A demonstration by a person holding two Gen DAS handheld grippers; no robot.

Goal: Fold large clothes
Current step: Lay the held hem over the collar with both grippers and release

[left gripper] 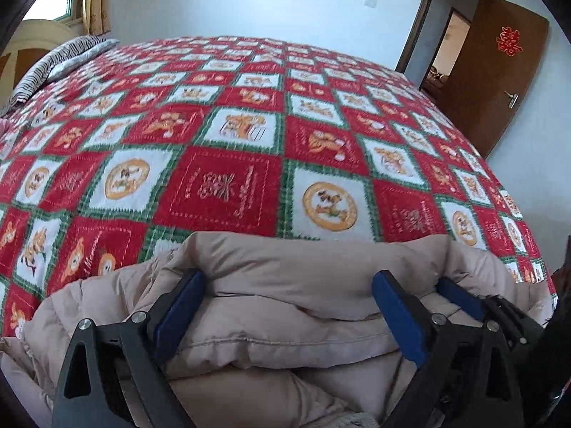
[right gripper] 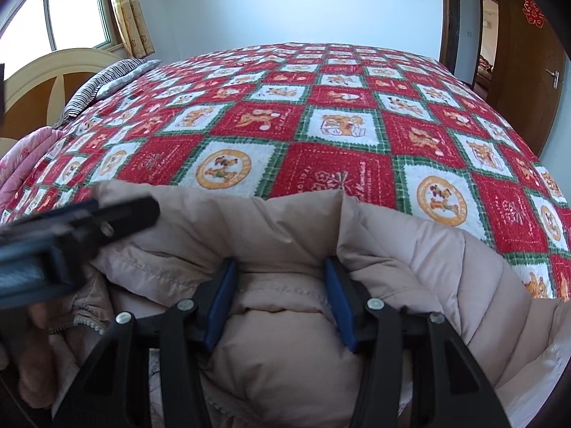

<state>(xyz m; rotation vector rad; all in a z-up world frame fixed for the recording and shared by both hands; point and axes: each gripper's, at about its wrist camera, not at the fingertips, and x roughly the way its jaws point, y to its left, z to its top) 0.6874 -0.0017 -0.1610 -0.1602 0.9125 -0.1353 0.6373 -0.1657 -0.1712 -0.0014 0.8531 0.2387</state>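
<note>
jacket: beige puffer jacket (right gripper: 285, 321) bunched at the near edge of the bed (right gripper: 321, 178) | right gripper (right gripper: 282, 271): clenched on a padded fold | left gripper (left gripper: 289, 285): spread wide astride a fold, not pinching | feel: likely light, soft, springy, slick | hold: stitched hems, not puffed panels

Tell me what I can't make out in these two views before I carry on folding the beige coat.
- Coat: its near part is cut off by the bottom edge in both views, so its full layout is unknown.
- Coat zipper: mostly covered by the blurred left hand-held gripper in the right wrist view.
- Right hand-held gripper: puffy fabric bulges between its pads; pressing cannot be confirmed.
- Door ornament: too small to read.
</note>
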